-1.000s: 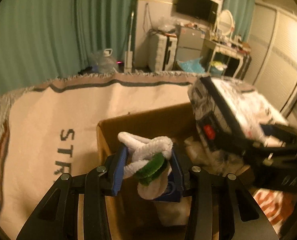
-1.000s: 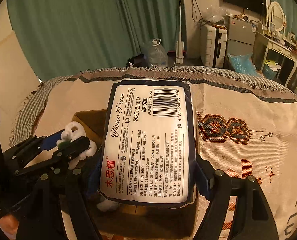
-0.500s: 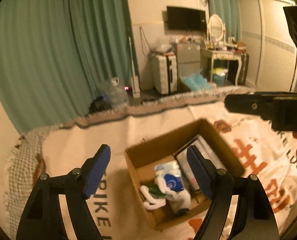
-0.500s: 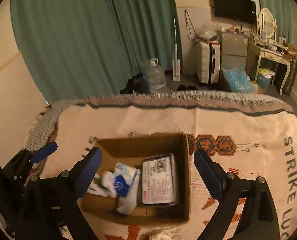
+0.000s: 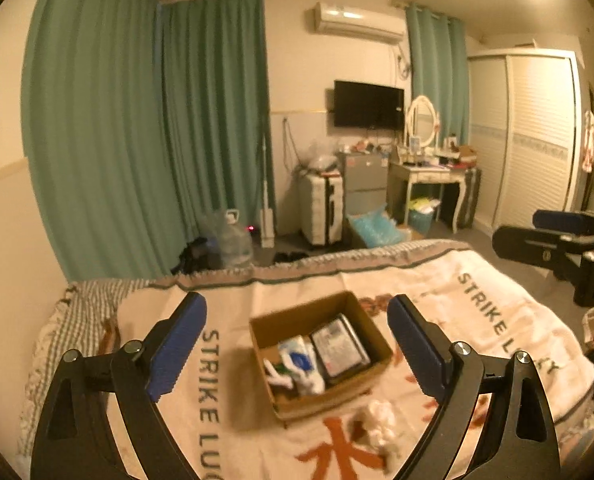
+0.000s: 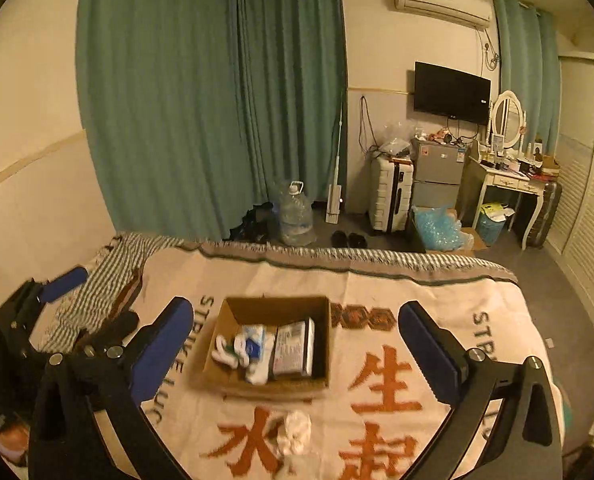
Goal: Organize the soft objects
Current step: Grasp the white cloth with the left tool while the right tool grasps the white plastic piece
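Both the left tongs and right tongs, released now, have lifted away; sock and tissue pack lie in the box, lower centre.

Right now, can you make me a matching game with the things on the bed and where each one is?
Things:
1. tissue pack
2. white scrunchie
3. white and green sock bundle
4. right tongs

Places:
A. on the blanket, outside the cardboard box, on its near side
B. left end inside the box
C. held above the bed, wide open and empty
D. right side inside the box

Pairs: 1-D, 2-A, 3-B, 4-C
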The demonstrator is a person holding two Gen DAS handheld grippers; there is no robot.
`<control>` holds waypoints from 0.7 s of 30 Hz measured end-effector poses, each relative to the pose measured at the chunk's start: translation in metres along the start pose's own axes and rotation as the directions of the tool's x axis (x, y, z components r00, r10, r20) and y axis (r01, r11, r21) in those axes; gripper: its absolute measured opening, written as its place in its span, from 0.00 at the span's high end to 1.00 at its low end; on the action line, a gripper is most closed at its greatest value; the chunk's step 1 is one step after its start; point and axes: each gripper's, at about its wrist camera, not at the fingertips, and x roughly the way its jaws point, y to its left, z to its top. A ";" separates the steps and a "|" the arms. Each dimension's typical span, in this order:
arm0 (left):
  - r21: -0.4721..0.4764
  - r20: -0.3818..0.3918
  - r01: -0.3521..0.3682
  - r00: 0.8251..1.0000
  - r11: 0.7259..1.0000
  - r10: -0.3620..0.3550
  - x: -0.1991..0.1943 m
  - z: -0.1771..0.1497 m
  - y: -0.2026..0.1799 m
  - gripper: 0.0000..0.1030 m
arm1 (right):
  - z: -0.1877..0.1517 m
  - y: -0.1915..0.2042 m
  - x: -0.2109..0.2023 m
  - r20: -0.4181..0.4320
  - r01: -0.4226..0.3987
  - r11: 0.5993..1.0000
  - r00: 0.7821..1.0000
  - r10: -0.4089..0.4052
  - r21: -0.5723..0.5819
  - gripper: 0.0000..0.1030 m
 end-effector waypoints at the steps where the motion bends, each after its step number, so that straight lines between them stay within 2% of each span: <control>1: -0.008 -0.011 0.002 1.000 1.000 -0.002 -0.003 -0.006 -0.001 0.10 | -0.007 0.000 -0.009 -0.002 0.002 1.000 1.000 -0.002 -0.002 0.00; 6: -0.028 -0.099 0.010 0.995 1.000 -0.013 0.004 -0.047 -0.009 0.10 | -0.056 -0.006 -0.021 -0.059 0.006 1.000 0.998 -0.006 0.013 0.00; 10: -0.049 -0.189 0.006 0.982 0.999 -0.015 0.027 -0.096 -0.015 0.10 | -0.109 -0.014 0.000 -0.145 0.004 1.000 0.989 -0.003 0.010 0.00; 13: -0.048 -0.246 -0.012 0.969 0.999 0.000 0.044 -0.127 -0.019 0.10 | -0.152 -0.018 0.030 -0.208 -0.006 1.000 0.978 0.011 0.023 0.00; 17: -0.022 -0.328 -0.048 0.944 0.999 0.038 0.077 -0.171 -0.024 0.10 | -0.203 -0.021 0.081 -0.305 -0.016 0.999 0.952 0.024 0.027 0.00; 21: -0.015 -0.389 -0.048 0.920 0.999 0.038 0.101 -0.201 -0.028 0.10 | -0.248 -0.024 0.131 -0.391 -0.045 0.996 0.918 0.072 0.080 0.00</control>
